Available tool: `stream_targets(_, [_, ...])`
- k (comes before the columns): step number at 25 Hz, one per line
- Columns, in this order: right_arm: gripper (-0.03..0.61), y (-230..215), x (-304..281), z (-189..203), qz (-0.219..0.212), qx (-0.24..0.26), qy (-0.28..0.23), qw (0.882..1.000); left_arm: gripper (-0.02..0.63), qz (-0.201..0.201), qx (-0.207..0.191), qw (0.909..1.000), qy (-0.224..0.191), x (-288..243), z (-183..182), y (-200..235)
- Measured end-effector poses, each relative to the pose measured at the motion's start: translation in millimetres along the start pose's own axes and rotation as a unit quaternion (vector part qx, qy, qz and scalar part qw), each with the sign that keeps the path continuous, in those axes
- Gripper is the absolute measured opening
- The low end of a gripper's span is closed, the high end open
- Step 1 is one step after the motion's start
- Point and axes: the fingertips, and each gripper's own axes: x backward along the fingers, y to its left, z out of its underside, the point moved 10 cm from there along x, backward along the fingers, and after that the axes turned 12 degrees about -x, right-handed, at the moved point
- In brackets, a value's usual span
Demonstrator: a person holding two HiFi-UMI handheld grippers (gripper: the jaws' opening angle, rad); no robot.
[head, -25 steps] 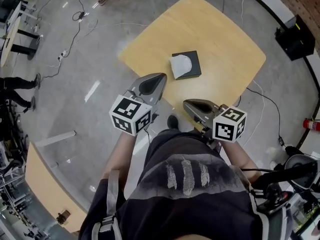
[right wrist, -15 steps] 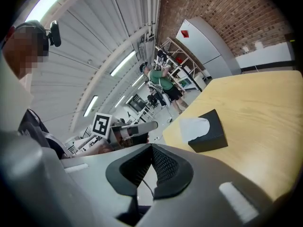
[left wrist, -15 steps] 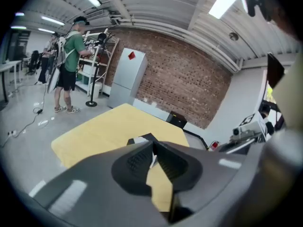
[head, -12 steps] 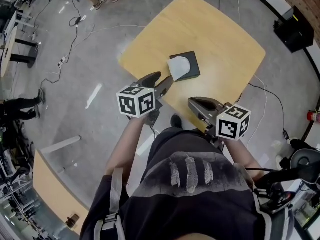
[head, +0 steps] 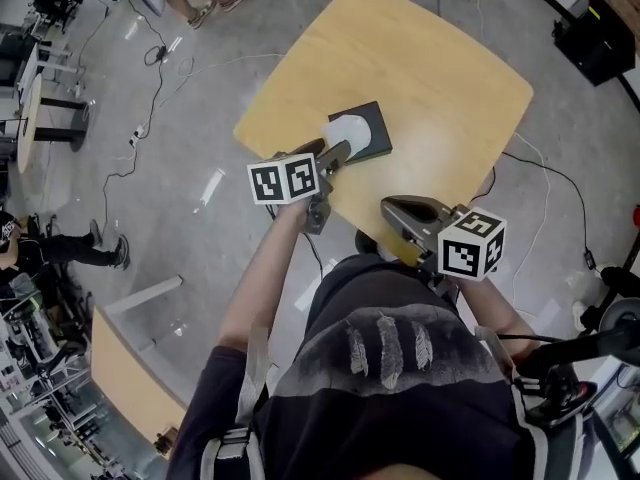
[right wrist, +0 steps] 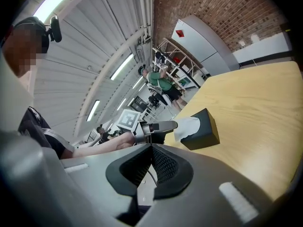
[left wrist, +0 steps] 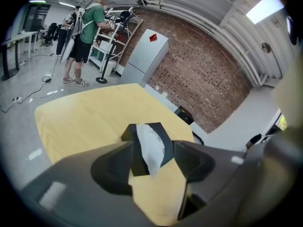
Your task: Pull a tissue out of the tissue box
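Head view, box: black square cardboard tissue box [head: 372, 130] on light wooden tabletop [head: 440, 78], by the edge nearest the person.
Head view, tissue: white crumpled tissue [head: 347, 131] sticks up from box top, on person's side of box.
Head view, left hand-held gripper [head: 340, 154]: tips just beside tissue, at box's near side; contact can't be told here.
Left gripper view, jaws: apart, have just been opening; tissue framed btwn them, pads not pressing on it, so open & empty.
Left gripper view, how-to: my judgement is ease in till pads straddle the raised fold, pinch tissue only, clear of box rim; then draw up & away from box, smooth, no jerk, to avoid tearing.
Right gripper view, right hand-held gripper [right wrist: 151, 151]: jaws together, nothing held; well apart from box, on person's side.
Right gripper view, risk: box prob. light, may lift w/ tissue; right hand-held gripper could pin box top if so.
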Motion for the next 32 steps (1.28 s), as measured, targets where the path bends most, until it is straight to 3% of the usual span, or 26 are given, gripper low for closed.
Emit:
stream_targets(9, [-0.003,-13.9,18.2,1.8,0.004,-0.014,-0.022,1.0,0.23,-0.014,-0.002,0.9996,0.026,-29.2,1.9,1.9])
stream_targets(11, [-0.003,-17.4,23.0,3.8,0.01,-0.015,-0.023,1.0,0.192,-0.016,-0.004,0.9995,0.028,-34.7,1.8,1.4])
stream_targets(16, [-0.003,-21.1,28.4,6.1,0.017,-0.014,-0.026,0.999,0.011,-0.027,-0.01,0.9995,0.016,-36.9,0.7,3.3])
stream_targets(32, [-0.003,-13.0,21.8,9.7,0.017,0.005,0.0,1.0,0.005,0.01,0.012,0.9986,-0.051,-10.0,-14.5,-4.6])
